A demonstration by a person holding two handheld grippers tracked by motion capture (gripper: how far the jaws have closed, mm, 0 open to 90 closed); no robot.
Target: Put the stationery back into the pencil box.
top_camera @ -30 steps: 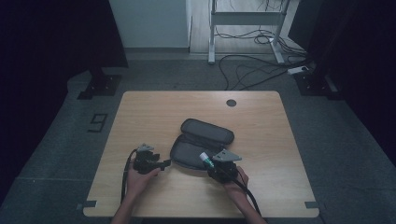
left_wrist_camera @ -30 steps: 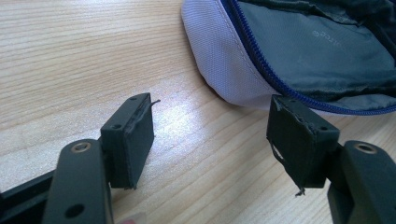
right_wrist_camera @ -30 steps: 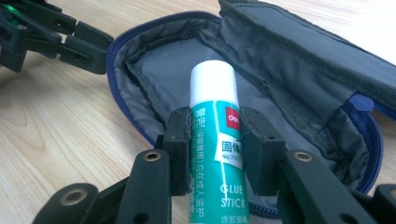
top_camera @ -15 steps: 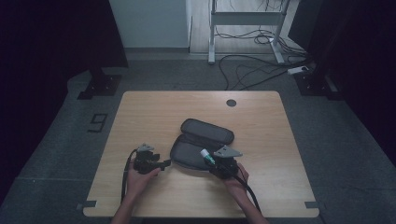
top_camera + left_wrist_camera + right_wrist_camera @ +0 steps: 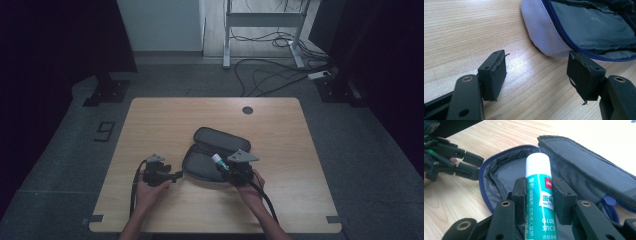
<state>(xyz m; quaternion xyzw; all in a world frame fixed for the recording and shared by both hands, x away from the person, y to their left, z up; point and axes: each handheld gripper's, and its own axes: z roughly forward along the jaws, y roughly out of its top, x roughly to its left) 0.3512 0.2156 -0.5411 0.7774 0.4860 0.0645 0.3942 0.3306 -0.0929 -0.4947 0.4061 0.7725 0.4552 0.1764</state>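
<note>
While the left gripper (image 5: 536,77) sits low over the table (image 5: 150,120) with its jaws spread wide and nothing between them, the right gripper (image 5: 539,195) is pinching a glue stick (image 5: 539,195) by its middle, pads squeezed onto both sides of the label. That stick is a smooth plastic cylinder, teal body with white print and a rounded white cap, and it's poking out over the open pouch (image 5: 506,173).

From the high view the pouch (image 5: 210,150) lies near the middle of the table, unzipped and flopped open like a clamshell. It's soft woven fabric, pale grey outside, darker crinkly lining inside, with a blue zipper running round the rim. The left gripper's nearest pad is just beside the pouch's rounded edge (image 5: 544,32), not touching as far as I can tell.

Table is light wood-grain laminate, pretty glossy. The black jaw pads look a bit frayed at the edges.
</note>
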